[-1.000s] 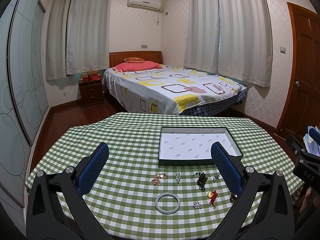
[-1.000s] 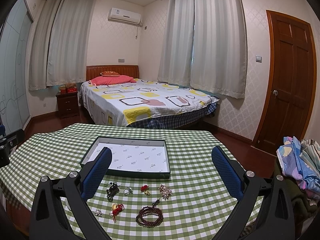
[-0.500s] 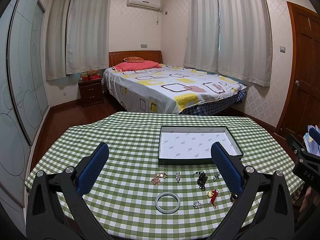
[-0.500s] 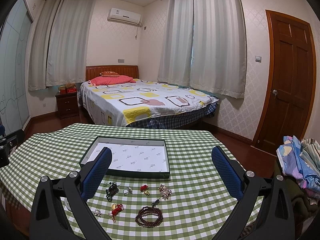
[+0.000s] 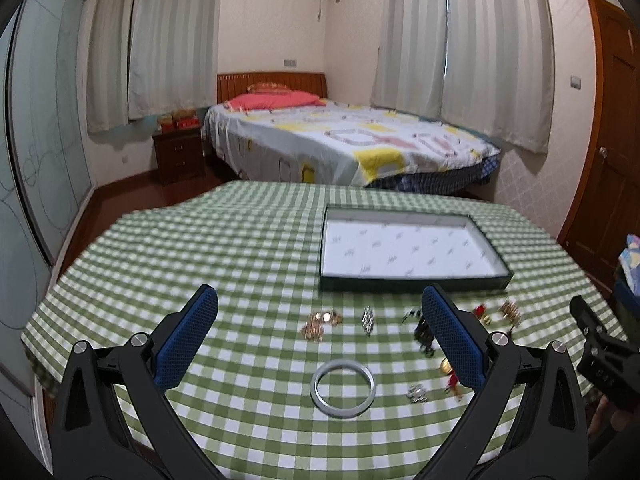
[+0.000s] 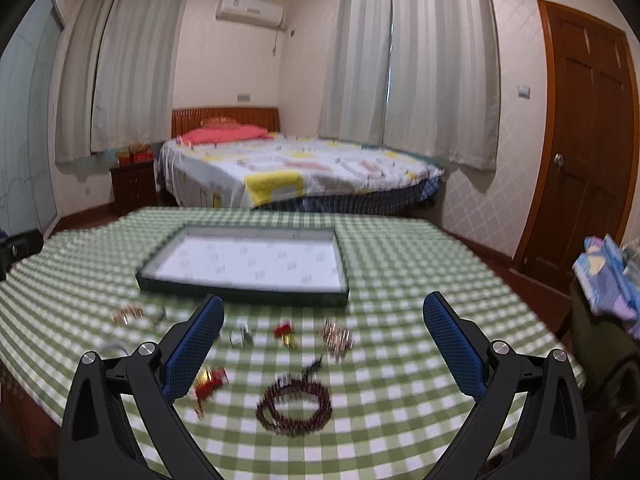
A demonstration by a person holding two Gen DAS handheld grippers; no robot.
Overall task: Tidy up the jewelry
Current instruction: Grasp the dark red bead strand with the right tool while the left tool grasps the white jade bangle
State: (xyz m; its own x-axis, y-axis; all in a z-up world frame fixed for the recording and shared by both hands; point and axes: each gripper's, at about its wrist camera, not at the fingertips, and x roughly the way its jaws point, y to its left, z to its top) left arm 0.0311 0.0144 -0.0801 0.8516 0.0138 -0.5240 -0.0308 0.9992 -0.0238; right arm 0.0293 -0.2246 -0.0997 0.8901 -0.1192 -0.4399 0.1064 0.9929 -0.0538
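A shallow dark-green box with a white lining [image 5: 408,250] [image 6: 248,262] lies on the green checked table. Jewelry lies in front of it: a pale bangle [image 5: 343,387], a gold chain [image 5: 320,322], a silver pin [image 5: 367,319], a dark bead bracelet [image 6: 294,404], a red and gold charm [image 6: 208,380], a red piece [image 6: 285,330] and a gold cluster [image 6: 338,338]. My left gripper [image 5: 320,332] is open and empty above the bangle. My right gripper [image 6: 324,332] is open and empty above the bead bracelet.
The round table's cloth edge [image 5: 48,312] falls away at left and front. A bed [image 5: 344,140] stands behind the table, a wooden door [image 6: 584,140] at right, and folded cloth [image 6: 608,276] at the right edge.
Both grippers have moved forward and down toward the table, so the jewelry and box look larger and blurred. Both stay open. The jewelry has not moved.
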